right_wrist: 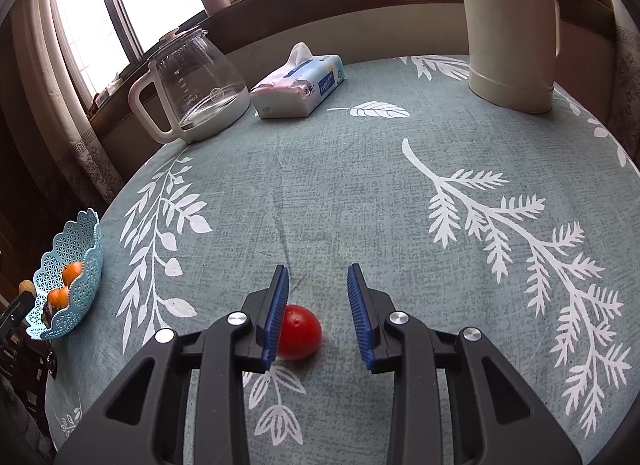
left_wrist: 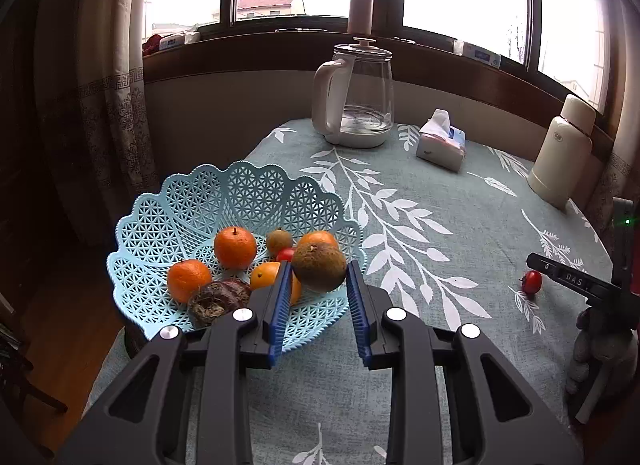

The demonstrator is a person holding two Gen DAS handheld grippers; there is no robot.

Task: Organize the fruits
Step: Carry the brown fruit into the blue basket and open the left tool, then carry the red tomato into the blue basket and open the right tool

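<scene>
Hovering over the blue lattice basket (left_wrist: 192, 201), the left gripper (left_wrist: 318, 285) has its fingers spread wide around a brown kiwi (left_wrist: 319, 267) without clamping it; oranges (left_wrist: 235, 247) lie at ten o'clock from it. The right gripper (right_wrist: 318, 297) is also wide open, gripping nothing, a red tomato (right_wrist: 300, 331) on the tablecloth (right_wrist: 360, 193) just beside its left pad (right_wrist: 276, 317).

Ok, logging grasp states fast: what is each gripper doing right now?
Left gripper: open, a brown fruit between its fingers.
Right gripper: open, around the red tomato.
</scene>
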